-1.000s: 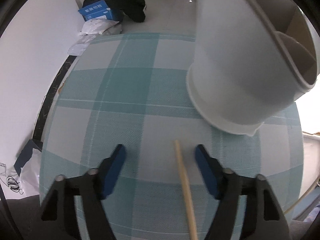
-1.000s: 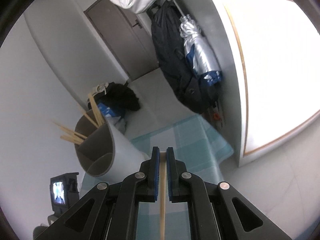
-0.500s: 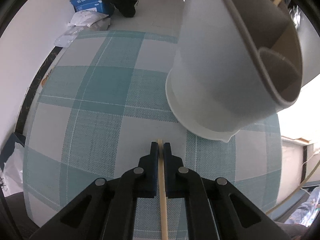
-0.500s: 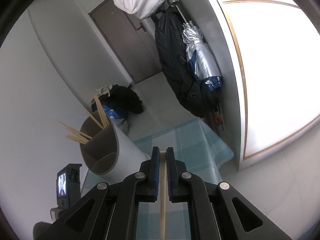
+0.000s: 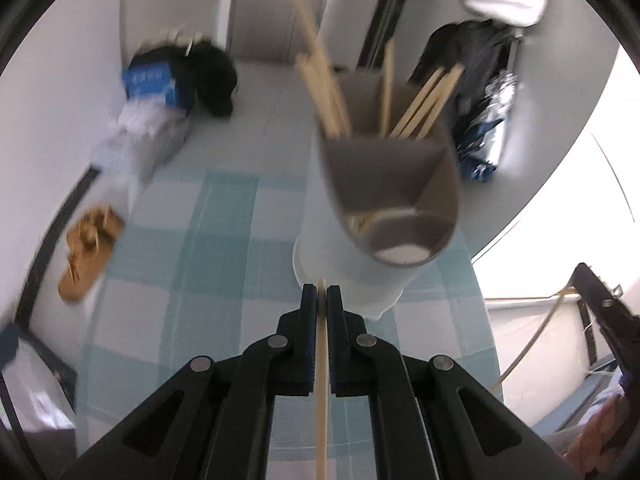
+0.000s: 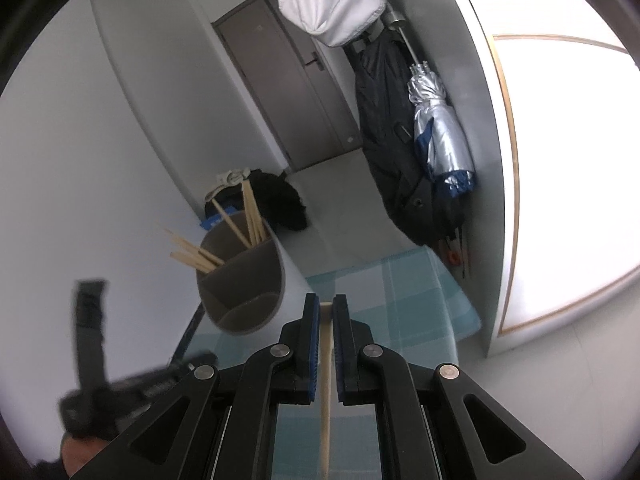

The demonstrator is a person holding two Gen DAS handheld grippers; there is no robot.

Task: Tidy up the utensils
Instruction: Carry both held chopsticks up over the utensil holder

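- Far left in the left wrist view, a brown sandal (image 5: 90, 252) lies on the floor beside the table, and a blue box (image 5: 154, 84) sits further back against the wall; neither belongs to the sorting.
- The checked tablecloth (image 5: 208, 264) covers the table under the work.
- The left gripper (image 5: 321, 300) has its blue pads pressed together on 1 wooden chopstick (image 5: 321, 380), which runs back along the fingers toward the camera, its tip just short of the holder's base.
- The utensil holder (image 5: 384, 208) stands straight ahead, a grey cylinder split into 3 compartments. Its 2 far compartments hold loose chopsticks (image 5: 328, 92); the near one seems to hold only something pale at the bottom.
- The right gripper (image 6: 327, 312) is likewise clamped on a second chopstick (image 6: 326, 380), with the holder to its left and lower.
- Judged step: carrying both sticks to the holder, before insertion.
- The next move likely calls for lifting the left stick above the rim, tipping it downward over a chopstick compartment, then parting the pads.
- Risk: a low approach could knock the holder.
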